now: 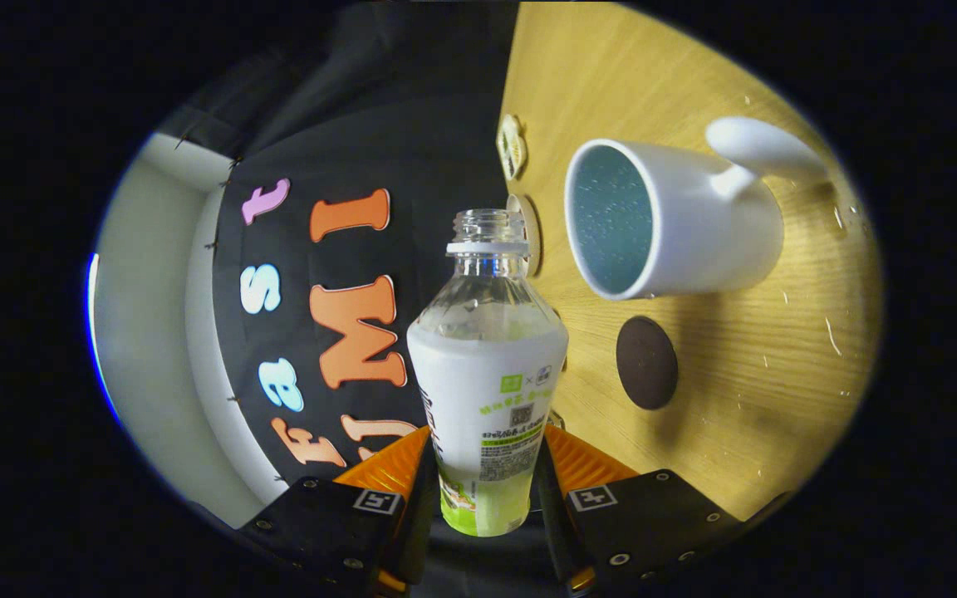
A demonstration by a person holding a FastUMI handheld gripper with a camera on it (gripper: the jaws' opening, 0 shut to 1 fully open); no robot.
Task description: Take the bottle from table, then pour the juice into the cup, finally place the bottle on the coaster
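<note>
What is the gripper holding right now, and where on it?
The gripper is shut on the bottle, its two fingers pressing the lower labelled body from either side; the open neck points away.

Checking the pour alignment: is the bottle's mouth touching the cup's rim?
Apart. In the gripper view, bare wood shows between the open mouth of the bottle, clamped in the gripper, and the cup.
</note>
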